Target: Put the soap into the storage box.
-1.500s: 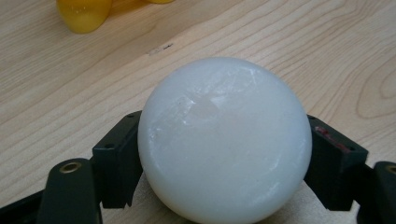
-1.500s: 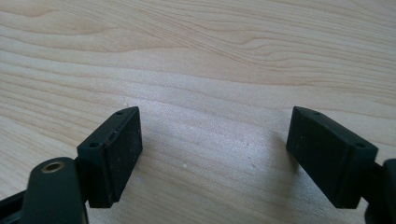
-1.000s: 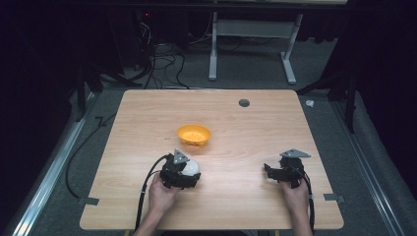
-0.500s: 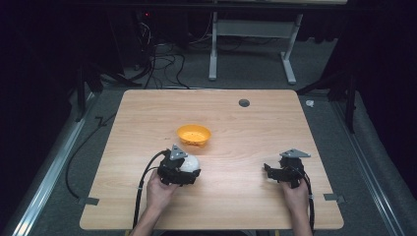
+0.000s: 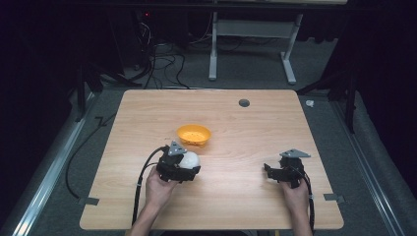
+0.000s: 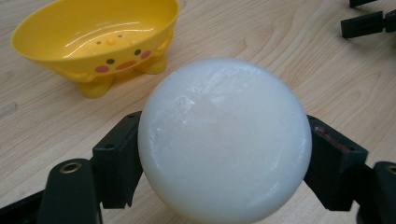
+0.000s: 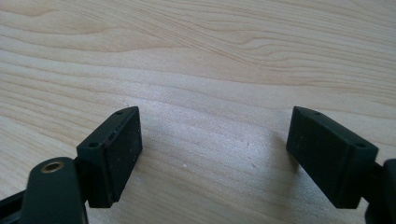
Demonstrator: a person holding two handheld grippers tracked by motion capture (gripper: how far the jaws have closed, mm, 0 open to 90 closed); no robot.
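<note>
White, glossy ball clamped between the black jaws of the left gripper, one jaw on each flank. Ball sits near the table's front edge, left of centre, just short of the yellow bowl. Right gripper: jaws wide apart over bare wood, near the front right corner.

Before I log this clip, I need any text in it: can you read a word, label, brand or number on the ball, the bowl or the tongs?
None: no word, number or brand is readable.
White ball, held in the left tongs: plain.
Yellow bowl: a printed face with pink cheeks, no letters.
Right tongs: plain black.
</note>
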